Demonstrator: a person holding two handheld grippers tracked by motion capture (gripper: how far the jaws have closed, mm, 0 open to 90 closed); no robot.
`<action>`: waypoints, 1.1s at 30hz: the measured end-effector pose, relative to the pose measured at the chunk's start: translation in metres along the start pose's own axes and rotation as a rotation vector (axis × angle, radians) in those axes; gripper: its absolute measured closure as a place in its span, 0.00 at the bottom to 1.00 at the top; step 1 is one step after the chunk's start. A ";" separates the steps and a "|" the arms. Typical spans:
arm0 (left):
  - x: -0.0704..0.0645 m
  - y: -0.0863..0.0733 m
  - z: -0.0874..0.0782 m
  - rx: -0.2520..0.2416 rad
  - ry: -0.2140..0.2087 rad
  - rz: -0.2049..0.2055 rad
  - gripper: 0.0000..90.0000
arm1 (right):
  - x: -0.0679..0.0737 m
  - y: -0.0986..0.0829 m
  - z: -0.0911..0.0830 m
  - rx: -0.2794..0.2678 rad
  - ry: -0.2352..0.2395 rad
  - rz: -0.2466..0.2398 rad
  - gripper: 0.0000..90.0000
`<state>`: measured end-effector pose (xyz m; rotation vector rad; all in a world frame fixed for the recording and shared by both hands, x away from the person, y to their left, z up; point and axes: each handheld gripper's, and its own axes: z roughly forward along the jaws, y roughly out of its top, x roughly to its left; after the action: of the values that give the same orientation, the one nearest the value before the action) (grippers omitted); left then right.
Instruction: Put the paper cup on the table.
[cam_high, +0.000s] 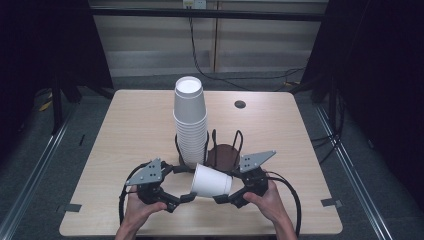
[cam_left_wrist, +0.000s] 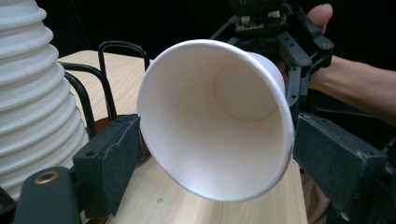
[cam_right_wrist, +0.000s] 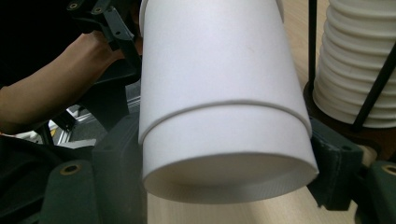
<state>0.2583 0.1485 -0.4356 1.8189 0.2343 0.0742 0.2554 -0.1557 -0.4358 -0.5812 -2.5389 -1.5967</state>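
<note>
A single white paper cup (cam_high: 212, 182) lies on its side in the air between my two grippers, over the table's near middle. Its open mouth (cam_left_wrist: 210, 130) faces my left gripper (cam_high: 192, 189), whose pads (cam_left_wrist: 109, 161) press the rim from both sides. Its base end (cam_right_wrist: 219, 93) points at my right gripper (cam_high: 226, 192), whose jaws clamp the lower wall; a thin ridge runs around that wall. A tall stack of white cups (cam_high: 190, 120) stands in a black wire holder (cam_high: 239, 142) just behind the held cup.
The holder's brown round base (cam_high: 222, 152) has a free slot to the right of the stack. A dark round grommet (cam_high: 240, 104) sits at the far right of the wooden table (cam_high: 135, 125). Black cables lie on the floor (cam_high: 260, 80) beyond.
</note>
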 end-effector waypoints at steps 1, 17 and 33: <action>0.000 0.000 0.000 -0.001 -0.002 0.001 0.17 | 0.000 -0.001 0.000 -0.005 -0.010 -0.002 0.26; 0.002 -0.003 0.009 -0.013 -0.032 -0.009 0.14 | 0.001 -0.016 0.005 -0.092 0.047 0.007 0.26; 0.005 0.001 0.025 0.009 -0.067 -0.016 0.03 | 0.004 -0.009 0.009 -0.083 0.049 -0.024 0.27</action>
<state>0.2674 0.1258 -0.4414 1.8251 0.2021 0.0001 0.2494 -0.1504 -0.4459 -0.5143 -2.4637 -1.7094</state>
